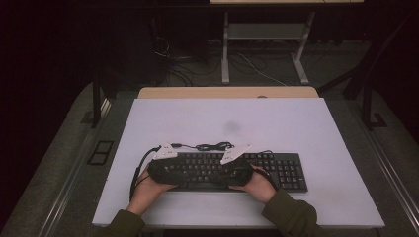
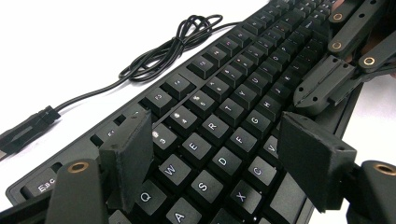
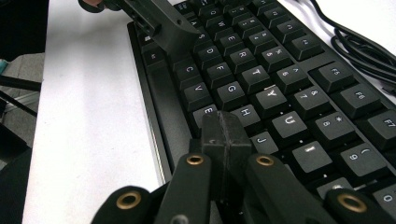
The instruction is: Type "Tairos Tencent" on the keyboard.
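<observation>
- I see the black keyboard [image 1: 232, 170] lying flat on the white table [image 1: 306, 128], near the table's front edge, its cable [image 1: 215, 146] coiled just behind it.
- My left gripper [image 2: 219, 149] hangs low over the keyboard's left end, jaws spread apart above the W-to-V keys, nothing held between them.
- My left hand [image 1: 148, 190] comes in from the front edge and cups that gripper's body.
- My right gripper [image 3: 226, 133] sits over the middle of the keyboard, jaws pressed tight together with nothing between them, tips down by the H and J keys.
- My right hand [image 1: 259, 185] grips from the front, forearm angled inward.
</observation>
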The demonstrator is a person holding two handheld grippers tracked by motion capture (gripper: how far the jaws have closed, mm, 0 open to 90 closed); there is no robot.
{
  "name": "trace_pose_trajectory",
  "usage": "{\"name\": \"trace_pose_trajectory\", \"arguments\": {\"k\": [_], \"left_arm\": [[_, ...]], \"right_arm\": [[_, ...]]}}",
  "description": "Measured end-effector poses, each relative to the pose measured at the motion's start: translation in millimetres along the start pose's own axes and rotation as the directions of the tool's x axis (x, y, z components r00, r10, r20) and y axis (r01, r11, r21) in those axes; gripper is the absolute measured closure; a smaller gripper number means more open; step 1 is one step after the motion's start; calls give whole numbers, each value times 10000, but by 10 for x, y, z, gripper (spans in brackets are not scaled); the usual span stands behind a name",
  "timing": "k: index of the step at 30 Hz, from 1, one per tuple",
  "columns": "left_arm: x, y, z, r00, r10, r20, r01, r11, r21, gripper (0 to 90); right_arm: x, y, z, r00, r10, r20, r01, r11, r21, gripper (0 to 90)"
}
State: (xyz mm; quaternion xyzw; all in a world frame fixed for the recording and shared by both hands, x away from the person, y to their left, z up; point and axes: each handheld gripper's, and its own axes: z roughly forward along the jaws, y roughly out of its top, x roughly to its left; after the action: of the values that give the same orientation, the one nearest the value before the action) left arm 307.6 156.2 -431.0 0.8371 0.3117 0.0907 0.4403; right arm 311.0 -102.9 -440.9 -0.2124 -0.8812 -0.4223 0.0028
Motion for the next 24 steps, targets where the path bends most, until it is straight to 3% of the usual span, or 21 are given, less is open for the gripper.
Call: {"name": "trace_pose_trajectory", "arguments": {"k": [8,17,24], "left_arm": [[1,4,-5,10000,49,10,-49,10000,-46,272],[-4,11,-28,10000,39,28,-39,9999,-120,324],[-7,15,-47,9998,160,106,-160,9998,-74,447]], "right_arm": [[-12,24,-55,10000,4,-17,-5,9995,-318,891],[-61,33,-145,9995,315,30,-312,9962,-811,695],[-122,20,-207,9985,483,254,-451,9924,-1143,496]]}}
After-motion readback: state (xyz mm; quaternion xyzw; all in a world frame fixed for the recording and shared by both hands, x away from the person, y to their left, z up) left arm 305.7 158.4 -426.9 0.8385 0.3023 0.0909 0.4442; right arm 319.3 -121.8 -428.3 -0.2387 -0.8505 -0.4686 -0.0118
